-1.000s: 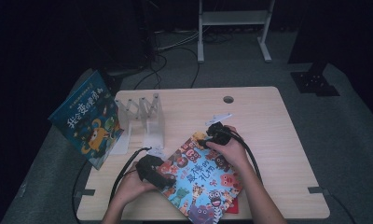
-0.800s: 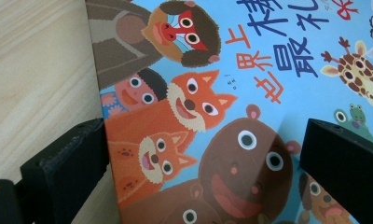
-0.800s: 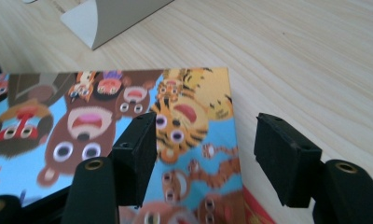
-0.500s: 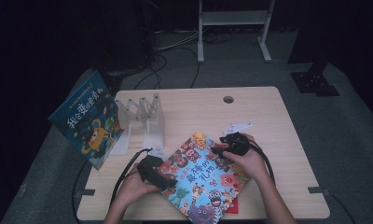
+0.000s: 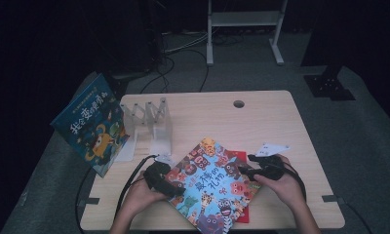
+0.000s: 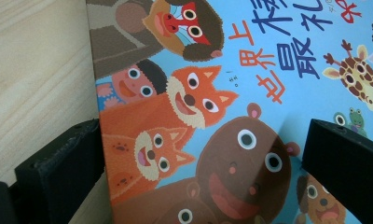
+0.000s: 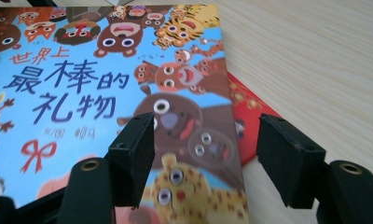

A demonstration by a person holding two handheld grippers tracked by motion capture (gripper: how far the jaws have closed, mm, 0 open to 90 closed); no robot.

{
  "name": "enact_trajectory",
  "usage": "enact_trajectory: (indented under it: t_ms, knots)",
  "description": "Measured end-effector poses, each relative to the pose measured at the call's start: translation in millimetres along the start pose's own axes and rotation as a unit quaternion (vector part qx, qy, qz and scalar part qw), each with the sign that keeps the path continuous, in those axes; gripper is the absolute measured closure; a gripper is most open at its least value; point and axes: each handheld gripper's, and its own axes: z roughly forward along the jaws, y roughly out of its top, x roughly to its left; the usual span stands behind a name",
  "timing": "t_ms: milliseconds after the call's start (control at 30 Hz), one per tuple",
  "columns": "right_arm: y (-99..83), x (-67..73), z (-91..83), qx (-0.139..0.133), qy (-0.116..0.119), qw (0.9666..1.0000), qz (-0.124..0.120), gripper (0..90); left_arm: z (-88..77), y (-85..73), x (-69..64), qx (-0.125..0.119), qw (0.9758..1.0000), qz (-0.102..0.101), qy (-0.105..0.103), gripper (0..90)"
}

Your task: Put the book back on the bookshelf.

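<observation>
A picture book (image 5: 210, 183) with a blue cover full of cartoon animals lies flat at the table's front, on top of a red book (image 5: 239, 157). My left gripper (image 5: 172, 187) is at the picture book's left edge. In the left gripper view the left gripper (image 6: 201, 172) has its jaws wide apart astride that edge of the picture book (image 6: 250, 116), not pressing it. My right gripper (image 5: 245, 170) is at the book's right edge. The right gripper (image 7: 208, 158) has just been opening its jaws; the picture book's (image 7: 105, 84) edge and the red book (image 7: 243, 100) lie past the gap, ungripped.
A clear plastic book rack (image 5: 151, 119) stands at the table's back left, with a second blue picture book (image 5: 90, 124) leaning at its left over the table edge. A white folded paper (image 5: 272, 148) lies just beyond my right hand. Bare wooden table (image 5: 261, 117) stretches behind.
My right gripper has slid from the book's far corner rightward and toward the person along the right edge. The white paper it hid is now uncovered. The left gripper and the book stayed put.
</observation>
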Motion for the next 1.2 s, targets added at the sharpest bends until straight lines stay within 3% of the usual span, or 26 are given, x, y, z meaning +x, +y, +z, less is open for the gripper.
enact_trajectory:
  t_ms: [267, 467, 800, 933, 1100, 1200]
  knots:
    - [-31.2, 5.2, -25.9, 0.003, -0.007, 1.0, 0.006, 36.1, -0.3, -0.3, 0.1, 0.001, 1.0, 0.001, 0.001, 0.0]
    - [-51.6, 18.4, -42.2, 0.001, 0.003, 1.0, 0.009, 36.9, -0.3, 0.6, -0.6, 0.003, 1.0, 0.0, 0.002, 0.0]
    - [-60.5, 32.4, -39.6, 0.008, 0.02, 0.9997, -0.009, 37.3, -0.8, 0.9, -1.1, 0.006, 1.0, 0.002, 0.005, 0.0]
    - [-59.7, 35.6, -36.9, 0.007, 0.018, 0.9996, -0.019, 37.3, -1.1, 0.2, -1.2, 0.006, 1.0, 0.0, 0.004, 0.0]
    - [-62.1, 39.7, -40.8, 0.037, 0.007, 0.9989, -0.028, 37.4, -1.5, -0.4, -1.1, 0.007, 1.0, -0.001, 0.003, 0.0]
    - [-66.8, 39.8, -40.2, 0.026, 0.008, 0.9994, -0.023, 37.2, -1.5, 0.0, -1.0, 0.009, 1.0, -0.001, 0.002, 0.0]
